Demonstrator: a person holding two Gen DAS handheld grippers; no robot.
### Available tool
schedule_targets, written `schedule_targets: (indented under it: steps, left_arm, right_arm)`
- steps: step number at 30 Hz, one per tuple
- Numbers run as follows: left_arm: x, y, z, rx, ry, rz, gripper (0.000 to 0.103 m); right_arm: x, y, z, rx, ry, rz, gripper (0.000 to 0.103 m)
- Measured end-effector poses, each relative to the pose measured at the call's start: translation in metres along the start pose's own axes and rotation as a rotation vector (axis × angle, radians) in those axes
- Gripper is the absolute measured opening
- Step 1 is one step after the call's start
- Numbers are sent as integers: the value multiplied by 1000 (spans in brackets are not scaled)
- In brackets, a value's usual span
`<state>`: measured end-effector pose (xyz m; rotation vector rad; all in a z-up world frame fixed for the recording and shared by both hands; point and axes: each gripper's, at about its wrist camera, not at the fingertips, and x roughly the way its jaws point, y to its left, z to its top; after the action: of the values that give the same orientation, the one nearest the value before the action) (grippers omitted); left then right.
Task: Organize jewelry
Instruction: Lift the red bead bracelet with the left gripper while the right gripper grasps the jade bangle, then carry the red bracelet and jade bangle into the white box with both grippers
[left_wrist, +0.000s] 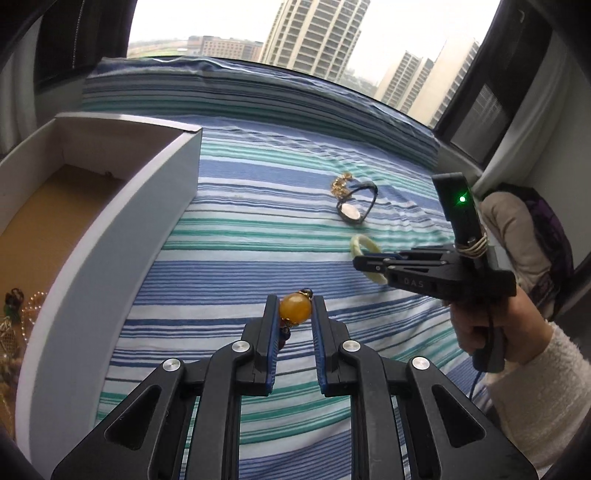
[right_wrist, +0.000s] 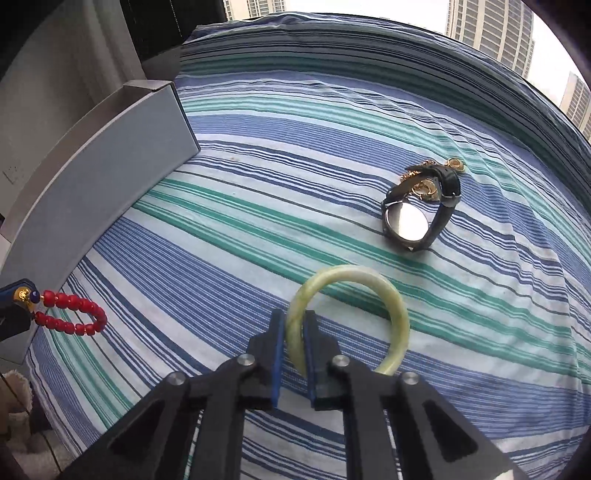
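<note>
1. The left gripper (left_wrist: 294, 308) is squeezed tight on the big yellow bead (left_wrist: 294, 308) of a red bead bracelet (right_wrist: 72, 314), which hangs above the striped cloth (left_wrist: 258, 236).
2. The right gripper (right_wrist: 294, 325) is squeezed on a green bangle (right_wrist: 391, 299).
3. A watch (right_wrist: 410, 221) lies farther back, touching what may be a gold chain (right_wrist: 424, 188).
4. A white box (left_wrist: 110, 236) on the left holds more jewelry (left_wrist: 22, 314).
</note>
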<state>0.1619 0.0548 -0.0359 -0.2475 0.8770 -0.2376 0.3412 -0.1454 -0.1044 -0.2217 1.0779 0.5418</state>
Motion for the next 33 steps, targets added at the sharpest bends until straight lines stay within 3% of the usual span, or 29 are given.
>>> schedule_targets:
  steps: [7,17,26,33]
  left_arm:
    - [-30,-2,2,-7,-43,1,15]
    - [-117,20,11,-95,-162,-18,15]
    - [-199,105,4,-236,-269,180,15]
    - [-203,179,-19,-373,-225,319,15]
  right_arm:
    - [-55,-17,-26,160,-83,177,10]
    - [-114,17,-16,128,-168,276,10]
    - [-150,121,38,-45,-260,424,10]
    - [-128,220,88,-202,-239,495,10]
